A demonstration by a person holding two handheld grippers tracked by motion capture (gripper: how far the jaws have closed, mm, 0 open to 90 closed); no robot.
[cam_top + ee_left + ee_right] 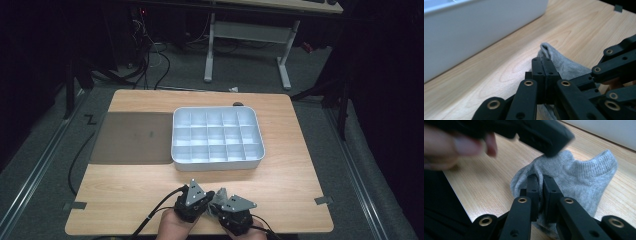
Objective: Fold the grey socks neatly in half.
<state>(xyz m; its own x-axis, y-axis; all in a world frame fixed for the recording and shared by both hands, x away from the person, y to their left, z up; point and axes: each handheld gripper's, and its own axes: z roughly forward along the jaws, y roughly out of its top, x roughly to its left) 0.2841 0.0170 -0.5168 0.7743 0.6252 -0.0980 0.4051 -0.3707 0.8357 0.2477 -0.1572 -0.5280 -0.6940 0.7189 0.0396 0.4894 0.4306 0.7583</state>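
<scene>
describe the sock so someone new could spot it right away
Start at the wooden table and come from the white tray to the near edge. There, between the left tool and right tool, lies a small grey sock. It is the only soft, knitted thing there, pinched by both.

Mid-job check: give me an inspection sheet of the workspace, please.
Surface: wooden table, dark mat at left.
Job's things: grey sock on the near edge; white compartment tray, compartments look empty.
Clutter: tape pieces at the near corners.
Grippers: left hand-held gripper and right hand-held gripper both shut on the sock.
Cables: black cable trails from the left one.
Surroundings: desk frame and floor wiring behind.
</scene>
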